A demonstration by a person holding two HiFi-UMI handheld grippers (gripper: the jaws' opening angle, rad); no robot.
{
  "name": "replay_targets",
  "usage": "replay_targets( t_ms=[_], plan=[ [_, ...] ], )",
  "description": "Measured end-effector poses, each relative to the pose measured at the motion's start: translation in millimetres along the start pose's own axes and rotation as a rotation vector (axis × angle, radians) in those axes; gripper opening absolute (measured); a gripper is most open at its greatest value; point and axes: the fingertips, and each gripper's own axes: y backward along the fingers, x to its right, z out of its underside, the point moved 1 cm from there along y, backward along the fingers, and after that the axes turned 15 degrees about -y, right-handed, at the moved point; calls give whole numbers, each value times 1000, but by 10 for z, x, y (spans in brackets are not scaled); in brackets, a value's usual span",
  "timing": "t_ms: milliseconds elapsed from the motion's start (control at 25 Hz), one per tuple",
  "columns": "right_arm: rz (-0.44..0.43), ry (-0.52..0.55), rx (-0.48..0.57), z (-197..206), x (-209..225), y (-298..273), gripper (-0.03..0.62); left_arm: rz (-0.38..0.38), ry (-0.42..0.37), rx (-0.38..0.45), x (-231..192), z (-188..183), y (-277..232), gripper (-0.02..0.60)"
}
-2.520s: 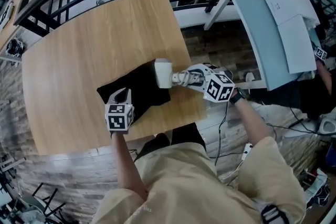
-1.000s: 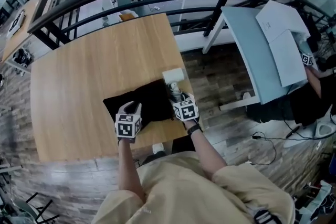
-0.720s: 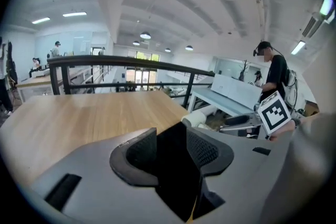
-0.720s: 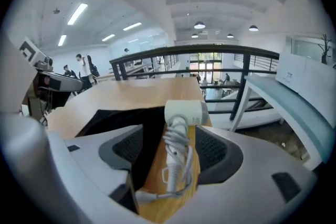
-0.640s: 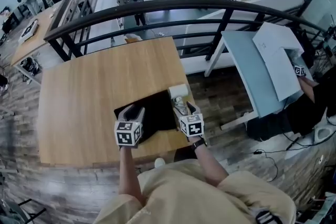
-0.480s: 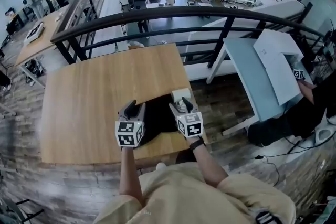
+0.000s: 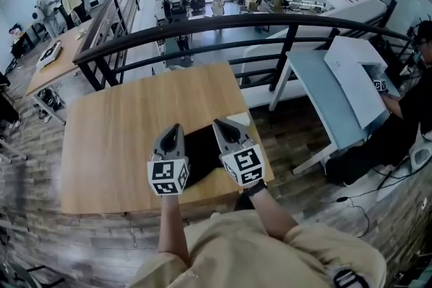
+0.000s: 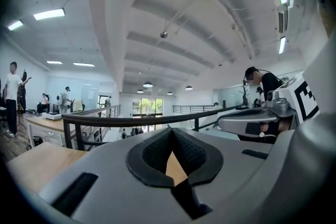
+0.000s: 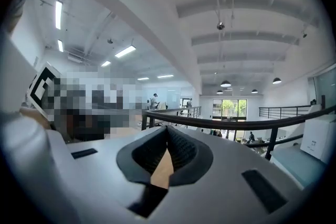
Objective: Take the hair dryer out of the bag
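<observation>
A black bag (image 7: 200, 149) lies flat near the front edge of the wooden table (image 7: 121, 145). A white piece that looks like the hair dryer (image 7: 238, 121) shows just right of the bag, mostly hidden behind my right gripper. Both grippers are held up well above the table and point level. My left gripper (image 7: 175, 127) is shut and empty, its pads (image 8: 157, 152) meeting at the tips. My right gripper (image 7: 217, 123) is shut too, with nothing between its pads (image 9: 181, 149).
A black railing (image 7: 202, 27) runs behind the table. A pale blue desk (image 7: 324, 91) with white sheets stands to the right, and a person (image 7: 415, 77) sits beside it. Wood floor lies around the table.
Both grippers have risen from the bag and table to a high, level pose. Their jaws have shut with nothing in them. The hair dryer stays on the table beside the bag.
</observation>
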Motion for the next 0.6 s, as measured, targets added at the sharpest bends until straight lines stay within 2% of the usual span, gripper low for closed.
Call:
replay_targets(
  t_ms=[240,600],
  plan=[
    [19,23,29,-77,-106,130,14,-44,-35,61,-33,-208,158,11],
    [79,14,39,-51,5,296,14,-52,-42,59,19,-175,201,11]
  ],
)
